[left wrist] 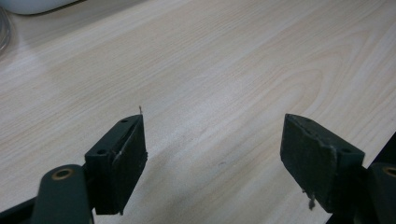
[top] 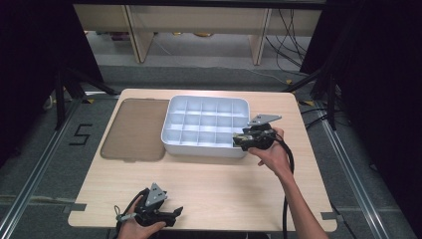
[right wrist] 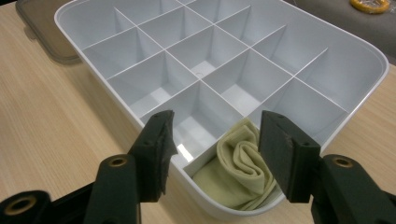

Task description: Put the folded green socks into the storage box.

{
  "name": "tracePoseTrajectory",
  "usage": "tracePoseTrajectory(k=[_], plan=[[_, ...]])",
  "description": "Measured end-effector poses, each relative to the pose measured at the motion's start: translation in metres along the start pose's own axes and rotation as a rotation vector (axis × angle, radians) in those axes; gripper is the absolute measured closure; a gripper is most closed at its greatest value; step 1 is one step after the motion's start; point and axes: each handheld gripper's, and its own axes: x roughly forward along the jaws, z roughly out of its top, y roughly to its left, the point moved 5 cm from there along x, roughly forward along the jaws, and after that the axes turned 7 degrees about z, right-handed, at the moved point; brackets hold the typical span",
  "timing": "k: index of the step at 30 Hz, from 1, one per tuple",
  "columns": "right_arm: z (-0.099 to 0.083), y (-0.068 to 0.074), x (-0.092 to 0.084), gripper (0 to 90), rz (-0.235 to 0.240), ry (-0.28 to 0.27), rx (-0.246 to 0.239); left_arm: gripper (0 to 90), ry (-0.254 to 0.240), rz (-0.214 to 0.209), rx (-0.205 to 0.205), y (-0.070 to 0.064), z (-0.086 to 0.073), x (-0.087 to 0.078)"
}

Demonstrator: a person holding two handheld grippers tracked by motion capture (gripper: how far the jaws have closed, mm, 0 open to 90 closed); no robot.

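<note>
A white tray (top: 209, 99) divided into several compartments stands at the middle of the table. In the right gripper view a rolled pale yellow-green cloth (right wrist: 238, 168) lies in the corner compartment of the tray (right wrist: 373, 60) closest to the camera. My right gripper (right wrist: 217, 128) hangs open just above that cloth, its pads apart and not pressing on it. From above, the right gripper (top: 239, 141) sits at the tray's front right corner. My left gripper (top: 176, 214) rests near the table's front left edge, open (left wrist: 212, 121) over bare wood with nothing between its jaws.
A brown translucent lid (top: 135, 129) lies flat on the table directly left of the tray, also seen in the right gripper view as the lid (right wrist: 39, 23) at top left. The tray's other compartments hold nothing. Dark stands and cables flank the table.
</note>
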Motion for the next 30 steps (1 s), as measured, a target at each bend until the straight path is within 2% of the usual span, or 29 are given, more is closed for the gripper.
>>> tracePoseTrajectory(k=[1, 5, 7, 8, 10, 11, 12, 13, 14, 15, 16, 20, 21, 22, 24, 25, 26, 27, 30], plan=[[0.001, -0.001, -0.001, 44.0, -0.003, -0.004, -0.024, 22.3, 0.001, -0.001, -0.001, 0.000, 0.000, 0.000], [0.003, 0.003, -0.005, 41.1, 0.000, -0.029, -0.007, 22.3, 0.002, 0.005, -0.001, 0.000, 0.000, 0.000], [0.003, 0.004, -0.006, 40.0, 0.000, -0.034, -0.004, 22.3, -0.003, -0.008, -0.024, -0.002, 0.000, 0.000], [0.003, 0.003, -0.006, 39.8, -0.005, -0.044, -0.023, 22.3, -0.003, -0.007, -0.023, -0.002, 0.000, 0.001], [0.003, 0.001, -0.007, 39.4, -0.008, -0.050, -0.029, 22.2, 0.008, -0.006, -0.013, -0.001, 0.000, -0.001], [0.001, 0.003, -0.008, 38.9, -0.003, -0.043, 0.016, 22.2, 0.014, -0.015, -0.010, -0.001, 0.000, -0.002], [0.000, 0.003, -0.009, 38.5, 0.001, -0.047, 0.011, 22.2, 0.007, -0.014, -0.009, -0.002, 0.000, -0.001], [0.000, 0.002, -0.009, 38.4, 0.004, -0.053, -0.013, 22.3, 0.025, -0.014, 0.025, 0.000, -0.001, -0.003], [-0.001, 0.003, -0.010, 38.2, 0.010, -0.043, 0.010, 22.2, 0.025, -0.014, 0.025, 0.000, -0.001, -0.003], [-0.002, 0.003, -0.010, 38.0, 0.009, -0.043, 0.005, 22.2, -0.004, -0.013, -0.020, -0.002, 0.000, 0.000], [-0.002, 0.003, -0.011, 37.8, 0.007, -0.046, 0.019, 22.2, -0.003, -0.013, -0.018, -0.002, 0.000, 0.000], [-0.004, 0.006, -0.012, 37.2, 0.004, -0.054, 0.024, 22.3, -0.007, -0.007, -0.018, -0.001, 0.000, -0.001], [-0.005, 0.005, -0.013, 37.0, 0.015, -0.053, 0.004, 22.2, -0.007, -0.006, -0.015, -0.001, 0.001, -0.001], [-0.006, 0.007, -0.014, 37.0, 0.011, -0.053, 0.020, 22.2, -0.007, -0.006, -0.015, -0.001, 0.001, -0.001], [-0.007, 0.009, -0.015, 37.0, 0.012, -0.057, 0.023, 22.3, -0.009, -0.009, -0.023, -0.002, 0.000, -0.001], [-0.007, 0.010, -0.016, 37.0, 0.009, -0.061, 0.024, 22.3, -0.008, -0.008, -0.011, -0.001, 0.001, -0.001], [-0.008, 0.009, -0.017, 36.9, 0.009, -0.059, 0.016, 22.3, -0.011, -0.010, 0.001, -0.001, 0.001, -0.001], [-0.008, 0.008, -0.017, 36.9, 0.012, -0.057, -0.009, 22.2, -0.010, -0.005, -0.006, -0.001, 0.001, -0.001], [-0.010, 0.011, -0.019, 36.9, 0.013, -0.053, 0.016, 22.2, -0.010, -0.009, 0.003, -0.001, 0.001, -0.001]])
